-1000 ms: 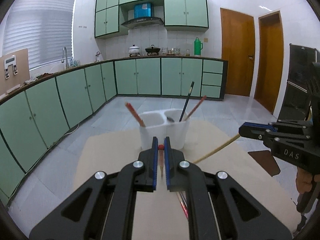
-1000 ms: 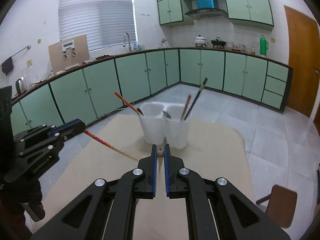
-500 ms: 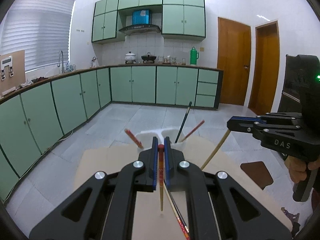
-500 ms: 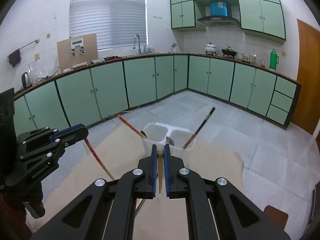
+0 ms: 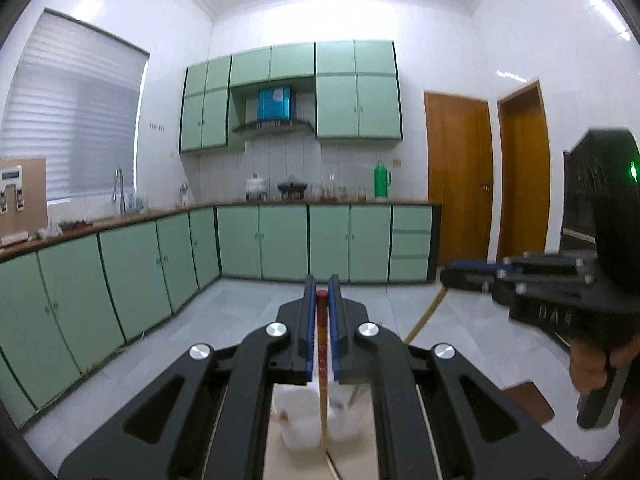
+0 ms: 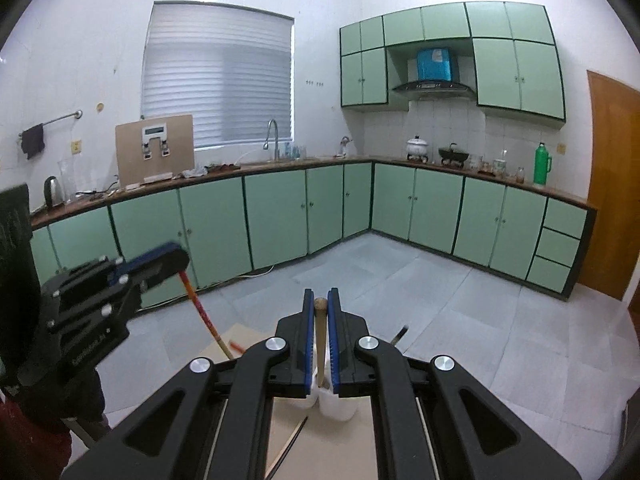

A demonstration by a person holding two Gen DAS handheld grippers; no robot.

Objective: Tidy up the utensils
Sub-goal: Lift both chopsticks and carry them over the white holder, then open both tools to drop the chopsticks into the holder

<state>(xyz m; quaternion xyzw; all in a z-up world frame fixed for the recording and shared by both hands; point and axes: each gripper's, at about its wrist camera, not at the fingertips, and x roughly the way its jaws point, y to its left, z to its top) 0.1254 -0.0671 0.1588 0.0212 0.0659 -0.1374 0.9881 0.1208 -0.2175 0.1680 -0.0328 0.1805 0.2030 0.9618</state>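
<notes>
Red-capped chopstick (image 5: 322, 344) hangs clamped near its top between the closed jaws of the left gripper (image 5: 321, 298), its tip above the white holder (image 5: 298, 420). Right gripper (image 6: 320, 308) pinches a tan chopstick (image 6: 320, 344) likewise, hanging down to the same holder's cups.

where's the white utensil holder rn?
Low centre in both wrist views: white utensil holder sits on the table, mostly hidden under the tools.
</notes>
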